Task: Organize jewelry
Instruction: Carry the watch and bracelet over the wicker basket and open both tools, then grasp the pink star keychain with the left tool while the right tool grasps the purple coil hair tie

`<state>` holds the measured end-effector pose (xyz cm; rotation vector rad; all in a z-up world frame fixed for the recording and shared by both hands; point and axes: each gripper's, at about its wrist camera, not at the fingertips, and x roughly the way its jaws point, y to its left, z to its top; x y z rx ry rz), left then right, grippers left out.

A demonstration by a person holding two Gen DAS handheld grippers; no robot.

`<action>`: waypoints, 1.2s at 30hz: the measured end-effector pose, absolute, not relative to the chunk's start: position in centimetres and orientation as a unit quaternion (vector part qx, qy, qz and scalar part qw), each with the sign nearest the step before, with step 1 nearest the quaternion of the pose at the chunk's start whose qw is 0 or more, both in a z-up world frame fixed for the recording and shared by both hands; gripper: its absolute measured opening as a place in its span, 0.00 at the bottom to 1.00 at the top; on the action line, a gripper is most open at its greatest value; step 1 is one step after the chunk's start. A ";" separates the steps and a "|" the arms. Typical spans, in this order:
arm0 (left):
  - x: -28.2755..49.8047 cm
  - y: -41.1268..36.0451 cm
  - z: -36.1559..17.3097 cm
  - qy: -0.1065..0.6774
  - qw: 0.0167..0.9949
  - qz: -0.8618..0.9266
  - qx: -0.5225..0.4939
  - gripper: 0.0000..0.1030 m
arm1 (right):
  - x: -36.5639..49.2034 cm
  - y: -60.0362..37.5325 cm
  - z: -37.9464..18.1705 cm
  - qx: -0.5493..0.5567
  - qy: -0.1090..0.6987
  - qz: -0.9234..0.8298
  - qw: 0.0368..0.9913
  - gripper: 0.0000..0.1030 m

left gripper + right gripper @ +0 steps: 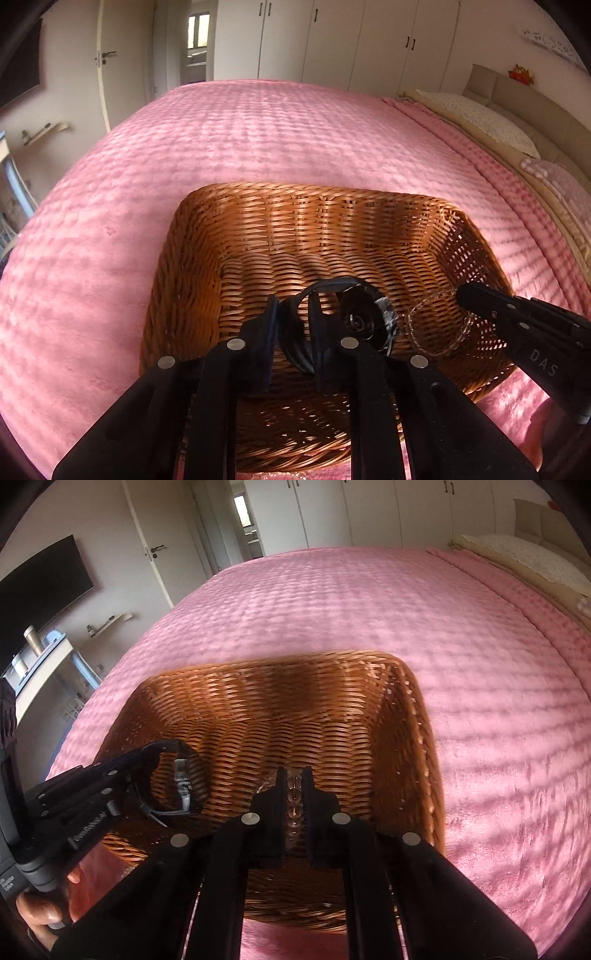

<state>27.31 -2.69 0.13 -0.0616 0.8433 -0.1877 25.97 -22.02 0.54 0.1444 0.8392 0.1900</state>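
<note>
A brown wicker basket stands on the pink bedspread, and both grippers hang over its inside. My left gripper has its fingers a little apart. The strap of a black wristwatch lies loosely between them, and the dial hangs to the right above the basket floor. My right gripper is shut on a string of clear beads. The string dangles in a loop below its tips, beside the watch.
The pink bedspread spreads wide around the basket on all sides. Pillows and a beige headboard lie at the far right. White wardrobes, a door and a dark screen line the walls. A person's hand grips the left handle.
</note>
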 end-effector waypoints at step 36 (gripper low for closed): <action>8.6 6.4 -2.7 0.407 0.894 -0.185 -0.036 0.47 | 5.7 -21.1 -3.3 0.052 0.402 0.114 0.907 0.33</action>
